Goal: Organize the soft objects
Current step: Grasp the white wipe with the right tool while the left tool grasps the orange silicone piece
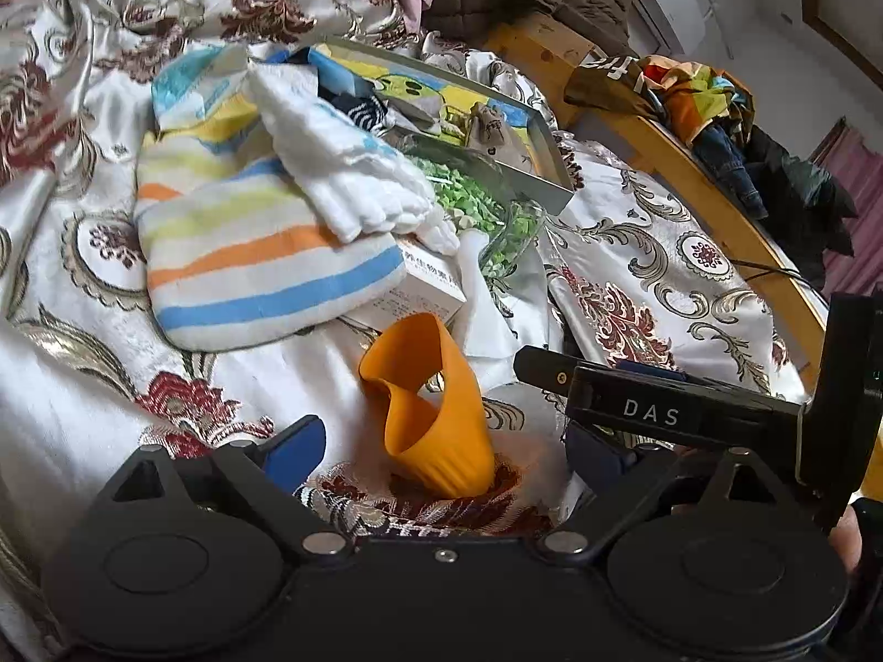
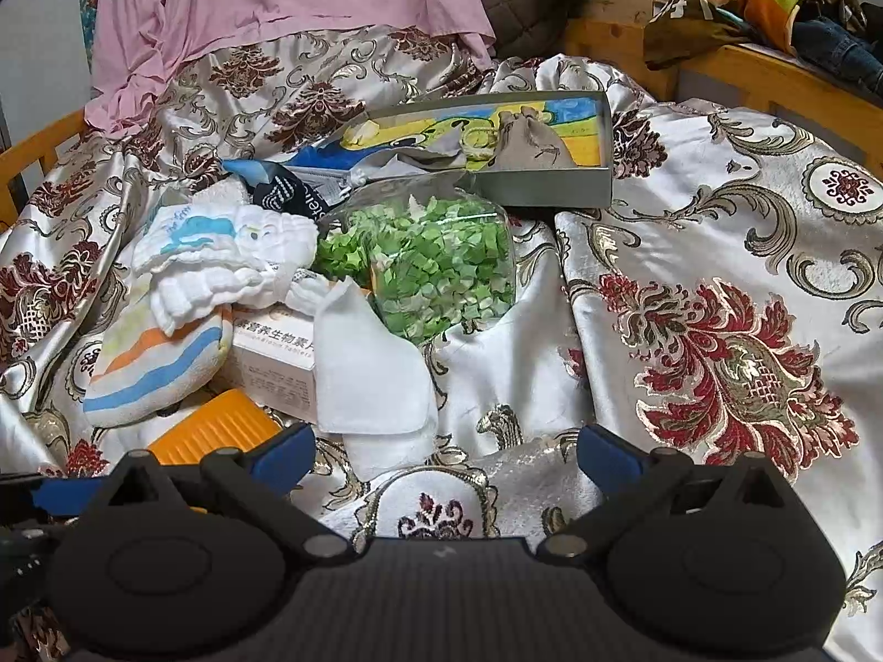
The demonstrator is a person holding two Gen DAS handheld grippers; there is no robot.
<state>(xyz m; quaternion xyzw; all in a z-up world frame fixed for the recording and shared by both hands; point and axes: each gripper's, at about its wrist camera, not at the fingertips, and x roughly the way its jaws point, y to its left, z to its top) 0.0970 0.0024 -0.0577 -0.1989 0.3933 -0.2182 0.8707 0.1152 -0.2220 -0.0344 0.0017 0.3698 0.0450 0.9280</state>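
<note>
Left wrist view: my left gripper [image 1: 441, 449] is spread wide with an orange glove [image 1: 433, 408] standing between its fingers on the bedspread [image 1: 651, 254] — neither pad touching it, so it grips nothing. A striped towel [image 1: 248, 254] lies beyond, over a white box [image 1: 425, 289].

Right wrist view: my right gripper [image 2: 447, 455] is wide open and empty above the bedspread — a white cloth [image 2: 370, 369] just ahead, a bag of green bits [image 2: 436, 265] behind it.

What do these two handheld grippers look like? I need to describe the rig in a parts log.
Both the left gripper and right gripper have matte black bodies, two round discs, silver pivot screws and blue fingers. The right one, seen from the left camera, bears white "DAS" lettering.
</note>
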